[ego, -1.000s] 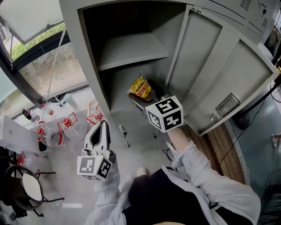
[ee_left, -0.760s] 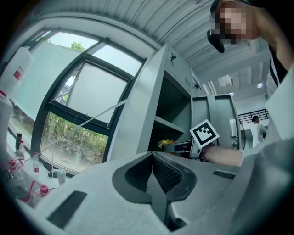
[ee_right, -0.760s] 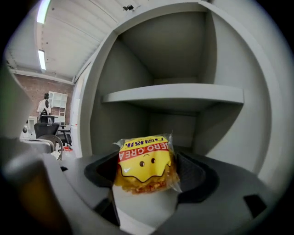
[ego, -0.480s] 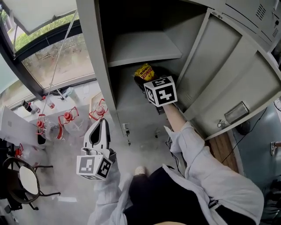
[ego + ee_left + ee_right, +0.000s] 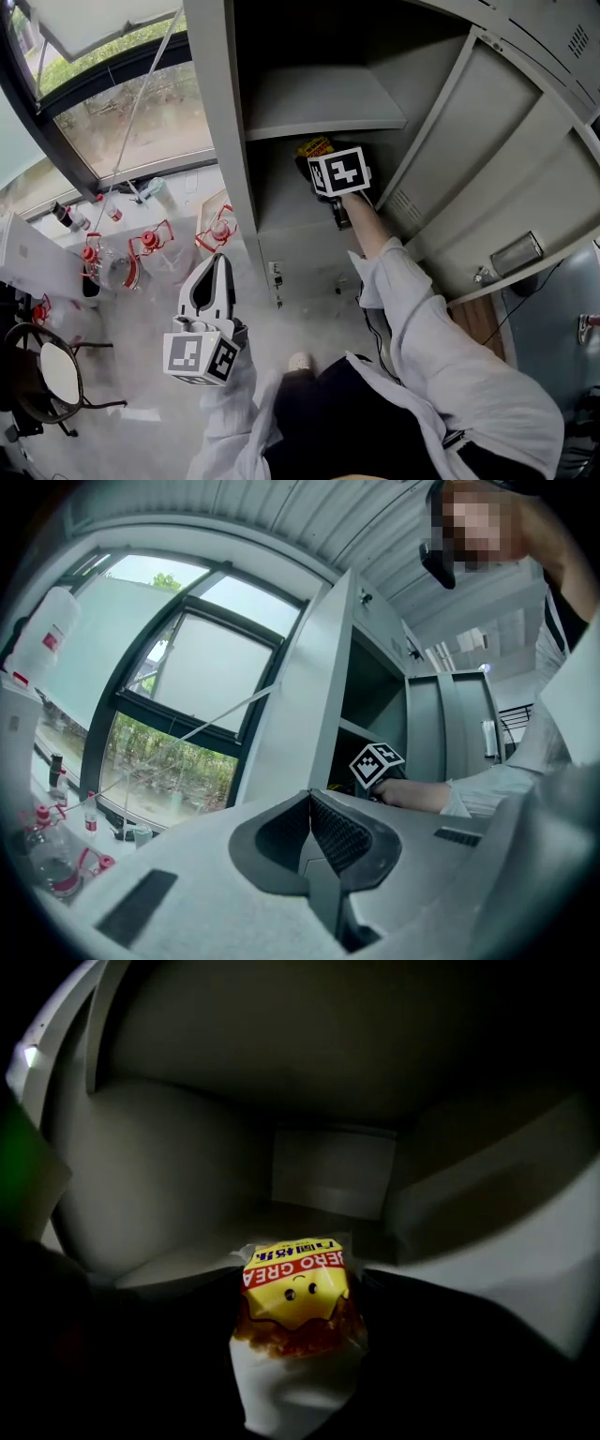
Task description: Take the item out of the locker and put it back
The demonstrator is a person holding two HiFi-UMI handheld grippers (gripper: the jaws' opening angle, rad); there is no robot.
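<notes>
We note right gripper [image 5: 298, 1349] clamped on snack packet [image 5: 294, 1299] inside locker [image 5: 221, 141]; left gripper [image 5: 307, 806] closed, empty

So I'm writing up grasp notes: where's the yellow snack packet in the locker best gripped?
By its flat white end, coming straight in through the open front of the locker. The snack packet lies lengthwise with that thin end facing out; the right gripper appears closed there.

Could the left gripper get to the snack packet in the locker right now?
Probably not. The snack packet is clamped in the right gripper, whose arm runs through the locker opening under the shelf. The left gripper hangs shut, low and outside the locker's left wall.
</notes>
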